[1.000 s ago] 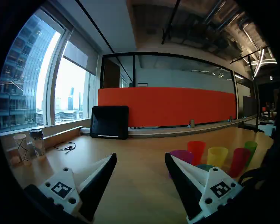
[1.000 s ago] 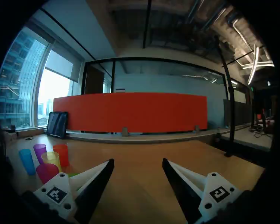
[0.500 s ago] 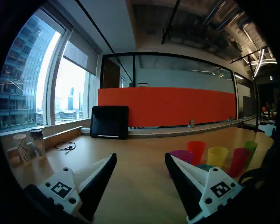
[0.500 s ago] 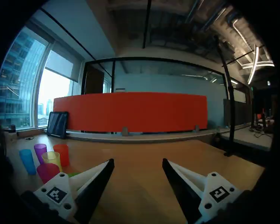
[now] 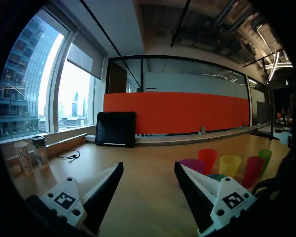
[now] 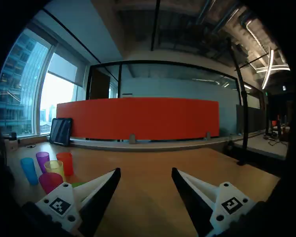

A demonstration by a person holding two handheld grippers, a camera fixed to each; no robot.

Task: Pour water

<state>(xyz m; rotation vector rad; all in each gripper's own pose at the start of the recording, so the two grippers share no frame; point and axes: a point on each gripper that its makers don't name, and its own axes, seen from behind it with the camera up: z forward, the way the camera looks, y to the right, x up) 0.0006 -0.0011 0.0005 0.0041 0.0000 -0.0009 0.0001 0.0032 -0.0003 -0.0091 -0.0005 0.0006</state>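
Note:
Several coloured plastic cups stand together on the wooden table. In the left gripper view they sit at the right: a purple cup (image 5: 192, 165), a red cup (image 5: 207, 158), a yellow cup (image 5: 229, 165), a magenta cup (image 5: 253, 170) and a green cup (image 5: 265, 157). In the right gripper view they sit at the left: a blue cup (image 6: 29, 170), a purple cup (image 6: 42, 160), a yellow cup (image 6: 54, 169), a red cup (image 6: 65, 163) and a magenta cup (image 6: 50, 182). My left gripper (image 5: 148, 169) is open above the table, left of the cups. My right gripper (image 6: 145, 174) is open, right of them. Neither holds anything.
A dark tablet (image 5: 116, 129) leans at the table's far edge below an orange partition (image 5: 175, 112). On the window ledge at the left stand a paper cup (image 5: 21, 155) and a lidded jar (image 5: 39, 150), with a black cable (image 5: 69, 155) nearby. Bare wood (image 6: 148, 197) lies ahead of both grippers.

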